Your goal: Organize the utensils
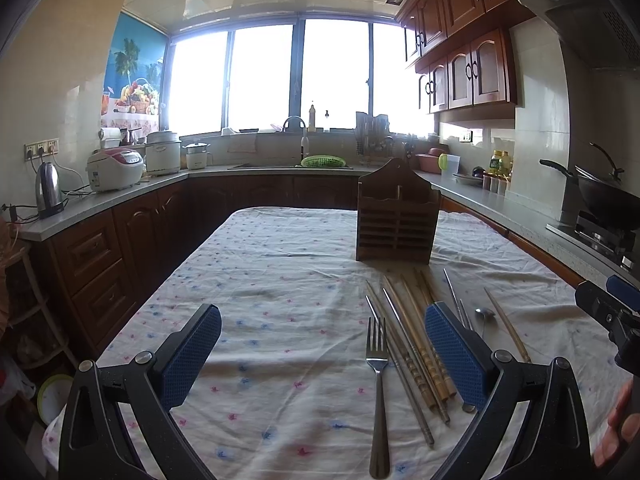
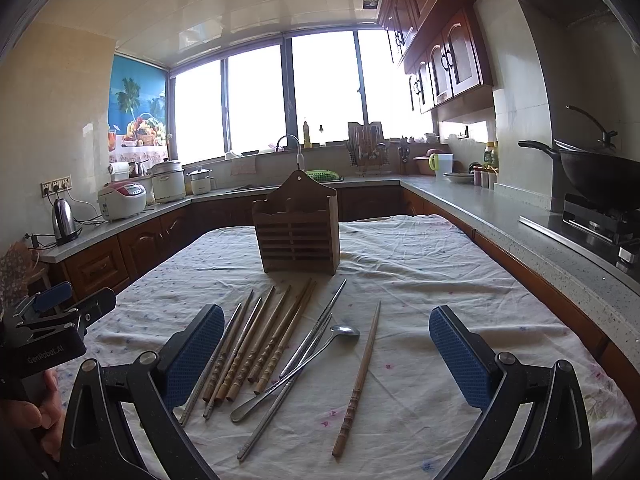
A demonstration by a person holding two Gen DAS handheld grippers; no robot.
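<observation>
Both the left gripper (image 1: 322, 354) and right gripper (image 2: 326, 354) hover spread and empty over loose chopsticks (image 2: 256, 344), a spoon (image 2: 296, 368) and a fork (image 1: 378, 384), laid near the far wooden utensil holder (image 2: 298, 230) awaiting sorting.

Left tongs (image 1: 322, 354) and right tongs (image 2: 326, 356) side by side, both spread wide, empty, level, pointing forward.

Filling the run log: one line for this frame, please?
stage: start | left gripper: open, empty | right gripper: open, empty | fork, spoon, chopsticks: loose on tablecloth | wooden holder: upright, no utensils visible
</observation>
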